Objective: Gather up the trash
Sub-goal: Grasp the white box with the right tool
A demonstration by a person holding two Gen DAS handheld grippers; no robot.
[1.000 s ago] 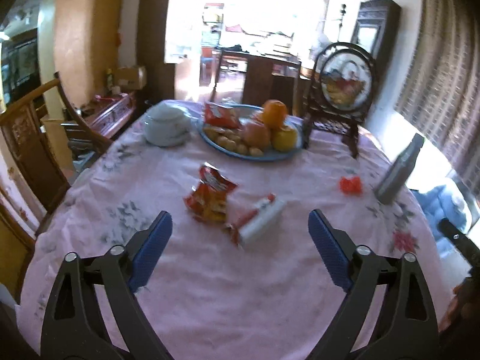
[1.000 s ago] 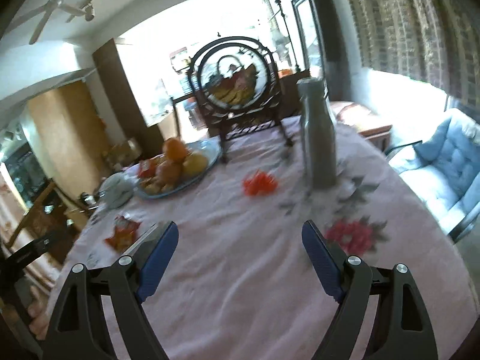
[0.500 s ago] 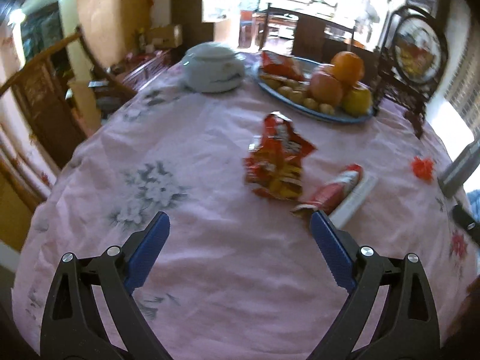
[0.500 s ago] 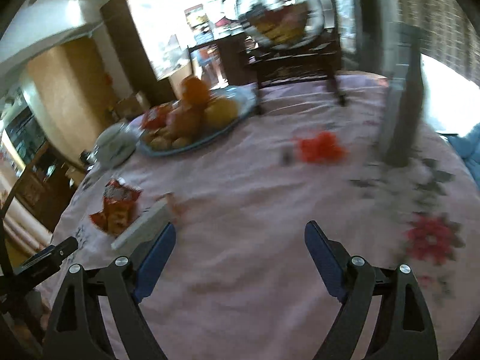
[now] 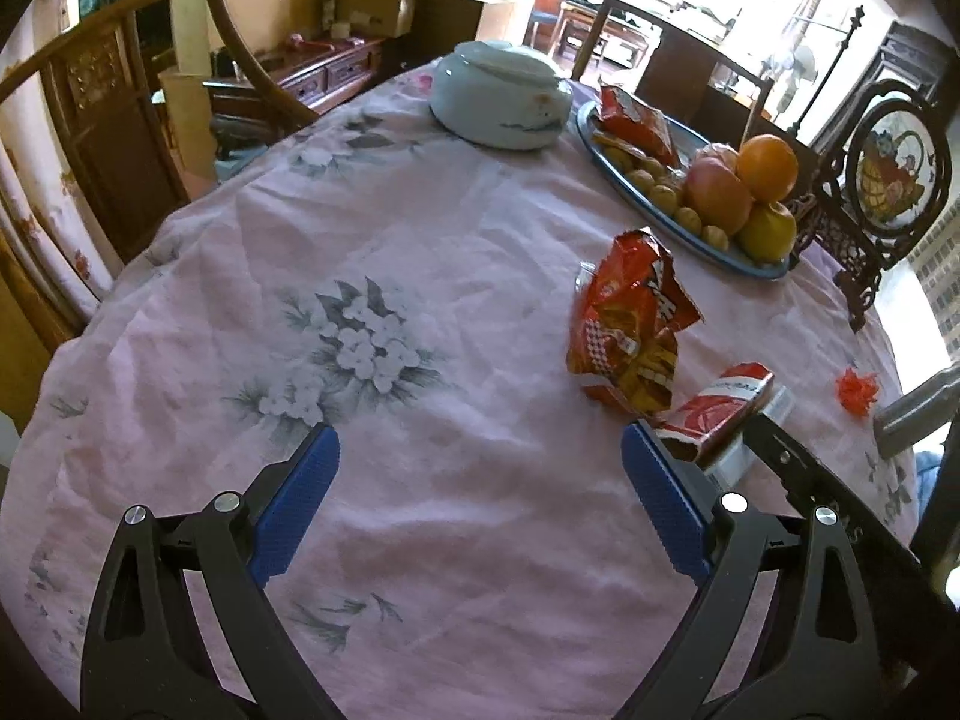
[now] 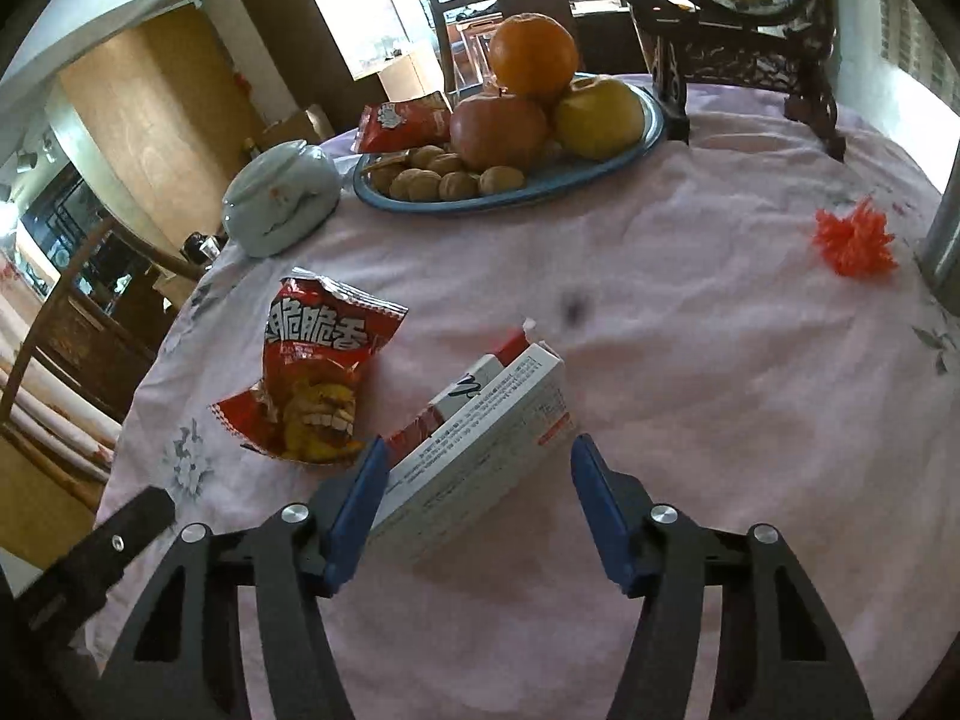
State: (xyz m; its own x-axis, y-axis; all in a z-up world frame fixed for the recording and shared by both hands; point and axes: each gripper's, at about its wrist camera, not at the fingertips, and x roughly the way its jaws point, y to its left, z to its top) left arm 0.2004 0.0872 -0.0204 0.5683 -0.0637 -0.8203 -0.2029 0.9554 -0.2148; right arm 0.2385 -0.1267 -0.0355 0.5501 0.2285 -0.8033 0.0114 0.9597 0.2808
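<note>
An opened red snack bag [image 5: 630, 324] [image 6: 318, 378] lies crumpled on the pink tablecloth. To its right a white carton [image 6: 492, 432] lies with a red and white pack [image 5: 720, 414] [image 6: 504, 351] against it. My right gripper [image 6: 480, 474] straddles the near end of the carton. Its jaws are closing: the left pad is at the carton's side and the right pad is still apart from it. My left gripper [image 5: 480, 456] hangs open over bare cloth, left of the bag, with nothing between its fingers. A small orange scrap [image 6: 852, 237] [image 5: 855, 390] lies farther right.
A blue plate [image 6: 600, 171] with fruit, nuts and a red packet stands behind, with a pale lidded bowl [image 6: 279, 204] to its left. A dark carved stand [image 6: 744, 54] and a grey bottle [image 5: 912, 414] are at the right. Wooden chairs [image 5: 108, 120] ring the table.
Both grippers have come down toward the table. The right one swung left from the bottle side onto the white carton, and its jaws have narrowed. The left one stays open.
</note>
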